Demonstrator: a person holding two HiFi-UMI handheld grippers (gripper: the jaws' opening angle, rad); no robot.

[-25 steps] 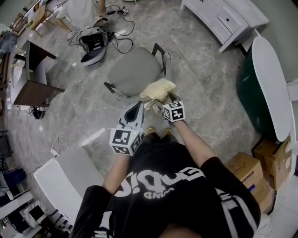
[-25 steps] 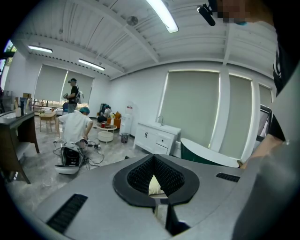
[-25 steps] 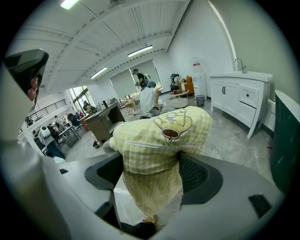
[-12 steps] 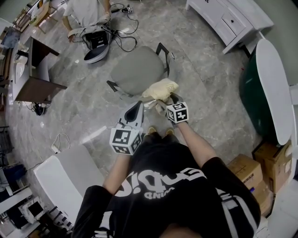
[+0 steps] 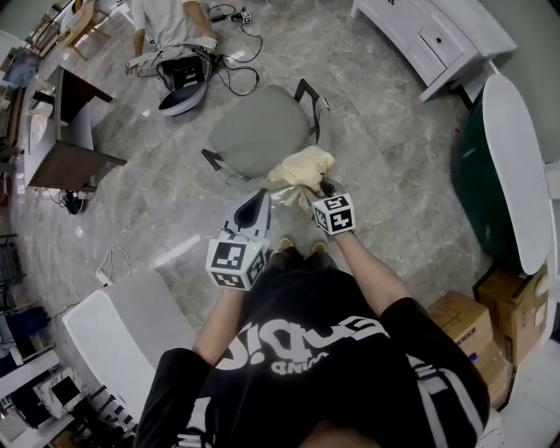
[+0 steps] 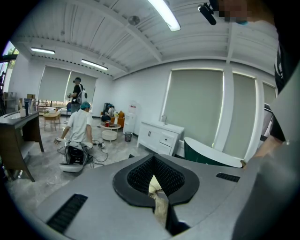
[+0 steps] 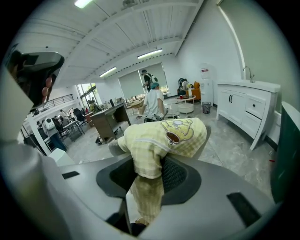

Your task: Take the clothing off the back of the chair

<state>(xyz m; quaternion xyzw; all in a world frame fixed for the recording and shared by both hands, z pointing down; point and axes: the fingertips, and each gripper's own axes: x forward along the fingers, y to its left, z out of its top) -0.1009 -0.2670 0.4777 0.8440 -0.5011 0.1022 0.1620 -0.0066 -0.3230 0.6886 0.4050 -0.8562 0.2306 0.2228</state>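
Observation:
A pale yellow piece of clothing [image 5: 302,166] hangs bunched over the back of a grey-seated chair [image 5: 258,131]. My right gripper [image 5: 317,191] is at its near edge. In the right gripper view the yellow fabric [image 7: 164,140] drapes down through the right gripper [image 7: 143,192]; its jaws have just been closing and now pinch the cloth. My left gripper [image 5: 256,203] sits just left of it at the chair back. A strip of the clothing [image 6: 161,208] is caught in the narrow slit of the left gripper [image 6: 152,180].
A person [image 5: 171,22] sits on the floor beyond the chair beside a dark device [image 5: 179,83] and cables. A white cabinet [image 5: 429,35] stands far right, a green-and-white tub [image 5: 503,157] at right, cardboard boxes [image 5: 490,315] near right, and a brown desk [image 5: 66,131] at left.
Both grippers have stayed at the chair back. The right gripper's marker cube has tipped slightly. The person on the floor has shifted a little.

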